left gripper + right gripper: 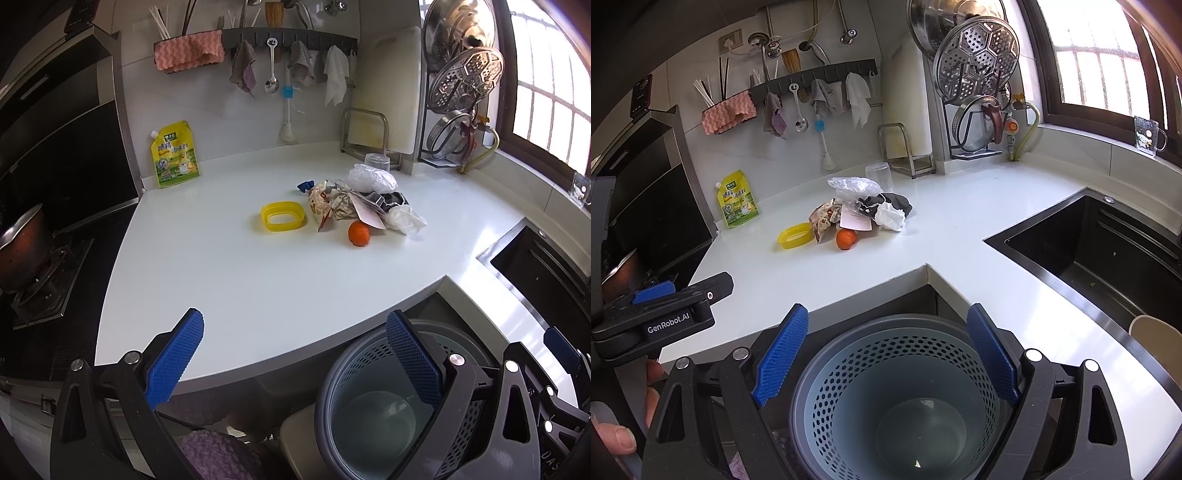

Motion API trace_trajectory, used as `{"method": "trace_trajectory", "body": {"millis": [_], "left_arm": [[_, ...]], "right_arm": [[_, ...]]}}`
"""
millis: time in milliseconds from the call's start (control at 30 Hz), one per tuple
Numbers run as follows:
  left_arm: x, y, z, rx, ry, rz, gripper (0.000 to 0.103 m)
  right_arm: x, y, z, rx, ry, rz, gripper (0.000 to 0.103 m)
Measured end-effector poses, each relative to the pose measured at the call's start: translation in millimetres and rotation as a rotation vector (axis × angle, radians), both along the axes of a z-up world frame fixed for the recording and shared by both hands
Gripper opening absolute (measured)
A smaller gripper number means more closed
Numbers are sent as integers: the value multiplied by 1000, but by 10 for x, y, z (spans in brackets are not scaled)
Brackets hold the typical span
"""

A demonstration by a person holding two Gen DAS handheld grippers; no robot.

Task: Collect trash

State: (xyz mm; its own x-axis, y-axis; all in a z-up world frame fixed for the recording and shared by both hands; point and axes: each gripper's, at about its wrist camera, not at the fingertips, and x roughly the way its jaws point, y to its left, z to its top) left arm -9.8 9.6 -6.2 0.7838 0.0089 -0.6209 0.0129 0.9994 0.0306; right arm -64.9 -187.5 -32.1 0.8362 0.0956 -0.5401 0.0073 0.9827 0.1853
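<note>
A pile of trash (364, 201) lies on the white counter (240, 280): crumpled wrappers, a clear plastic bag, white tissue (890, 218) and dark scraps. An orange fruit (358, 233) sits at its near edge, also in the right wrist view (846, 239). A yellow plastic ring lid (283, 216) lies to the left of the pile. A grey perforated bin (901, 391) stands below the counter edge, nearly empty. My left gripper (295, 365) is open and empty, above the counter edge. My right gripper (886, 354) is open and empty, above the bin.
A yellow seasoning pouch (174, 155) leans on the back wall. A stove with a pot (22, 251) is at the left. A black sink (1108, 251) is at the right. A clear cup (880, 176), cutting board and lid rack stand at the back.
</note>
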Motion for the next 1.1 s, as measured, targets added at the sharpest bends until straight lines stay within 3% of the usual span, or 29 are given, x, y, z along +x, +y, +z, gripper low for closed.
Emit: {"method": "trace_trajectory", "body": {"millis": [467, 1100], "left_arm": [[-59, -2, -140, 4, 23, -13, 97], [-50, 87, -59, -24, -4, 15, 97]], "right_arm": [[16, 74, 25, -19, 4, 4, 84], [73, 89, 171, -46, -29, 4, 84]]}}
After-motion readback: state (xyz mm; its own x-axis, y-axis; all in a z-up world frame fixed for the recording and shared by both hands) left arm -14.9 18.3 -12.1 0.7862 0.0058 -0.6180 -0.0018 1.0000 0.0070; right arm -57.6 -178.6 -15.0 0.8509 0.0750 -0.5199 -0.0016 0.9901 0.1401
